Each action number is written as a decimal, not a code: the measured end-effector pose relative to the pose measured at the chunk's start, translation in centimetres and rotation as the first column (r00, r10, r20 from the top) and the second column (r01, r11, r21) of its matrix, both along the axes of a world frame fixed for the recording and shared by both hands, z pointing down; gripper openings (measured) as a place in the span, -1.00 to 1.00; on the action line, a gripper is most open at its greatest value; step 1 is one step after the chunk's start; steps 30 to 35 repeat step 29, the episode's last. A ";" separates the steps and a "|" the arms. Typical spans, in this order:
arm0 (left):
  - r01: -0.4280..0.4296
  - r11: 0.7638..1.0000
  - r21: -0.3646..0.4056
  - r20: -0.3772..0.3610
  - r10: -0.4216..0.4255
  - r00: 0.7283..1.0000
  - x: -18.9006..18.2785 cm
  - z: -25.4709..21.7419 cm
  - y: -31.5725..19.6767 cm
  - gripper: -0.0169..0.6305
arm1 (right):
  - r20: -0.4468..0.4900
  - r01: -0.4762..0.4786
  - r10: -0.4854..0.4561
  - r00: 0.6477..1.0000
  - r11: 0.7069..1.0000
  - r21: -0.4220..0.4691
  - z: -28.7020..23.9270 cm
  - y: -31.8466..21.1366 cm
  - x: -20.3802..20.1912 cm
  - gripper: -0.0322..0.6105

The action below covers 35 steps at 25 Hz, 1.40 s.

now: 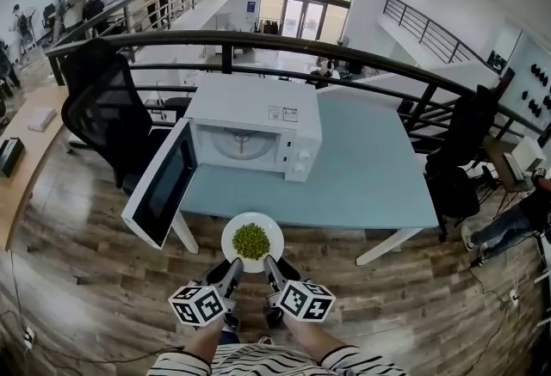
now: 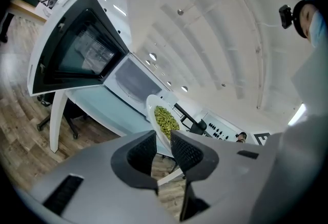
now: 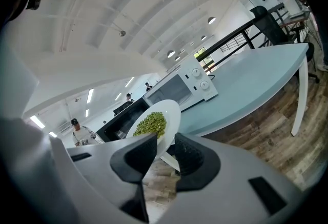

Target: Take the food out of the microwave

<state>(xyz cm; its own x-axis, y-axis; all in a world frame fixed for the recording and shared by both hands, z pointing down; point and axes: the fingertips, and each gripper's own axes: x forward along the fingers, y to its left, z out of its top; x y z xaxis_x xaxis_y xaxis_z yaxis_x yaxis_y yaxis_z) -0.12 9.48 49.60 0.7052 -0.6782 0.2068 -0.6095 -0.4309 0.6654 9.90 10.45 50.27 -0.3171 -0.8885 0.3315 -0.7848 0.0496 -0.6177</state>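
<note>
A white plate (image 1: 232, 232) with a heap of green peas (image 1: 250, 240) hangs in the air just over the front edge of the pale blue table (image 1: 370, 176). Both grippers hold its near rim. My left gripper (image 1: 234, 264) is shut on the rim's left side and my right gripper (image 1: 269, 262) on its right side. In the left gripper view the plate (image 2: 154, 107) stands edge-on between the jaws of the left gripper (image 2: 163, 146), peas (image 2: 165, 119) showing. In the right gripper view the plate (image 3: 171, 113) and peas (image 3: 150, 123) sit above the right gripper (image 3: 165, 148). Behind, the white microwave (image 1: 258, 112) stands with its door (image 1: 162, 185) swung open to the left.
A black office chair (image 1: 103, 107) stands left of the table, close to the open door. A black railing (image 1: 344, 56) runs behind the table. More dark chairs (image 1: 461, 159) are at the right. A wooden desk (image 1: 30, 146) lies far left. People stand at the far left.
</note>
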 end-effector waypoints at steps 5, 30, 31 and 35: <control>0.015 1.000 -0.006 0.000 -0.015 1.000 -0.6 0.5 1.7 -0.64 | 0.000 0.028 -0.028 1.000 1.000 -0.008 0.4 1.6 -0.6 -0.54; 0.051 0.998 -0.027 0.021 -0.051 0.998 -1.2 1.0 6.0 -0.65 | 0.019 0.075 -0.075 0.997 0.997 -0.019 1.1 5.2 -1.2 -0.55; 0.051 0.998 -0.027 0.021 -0.051 0.998 -1.2 1.0 6.0 -0.65 | 0.019 0.075 -0.075 0.997 0.997 -0.019 1.1 5.2 -1.2 -0.55; 0.051 0.998 -0.027 0.021 -0.051 0.998 -1.2 1.0 6.0 -0.65 | 0.019 0.075 -0.075 0.997 0.997 -0.019 1.1 5.2 -1.2 -0.55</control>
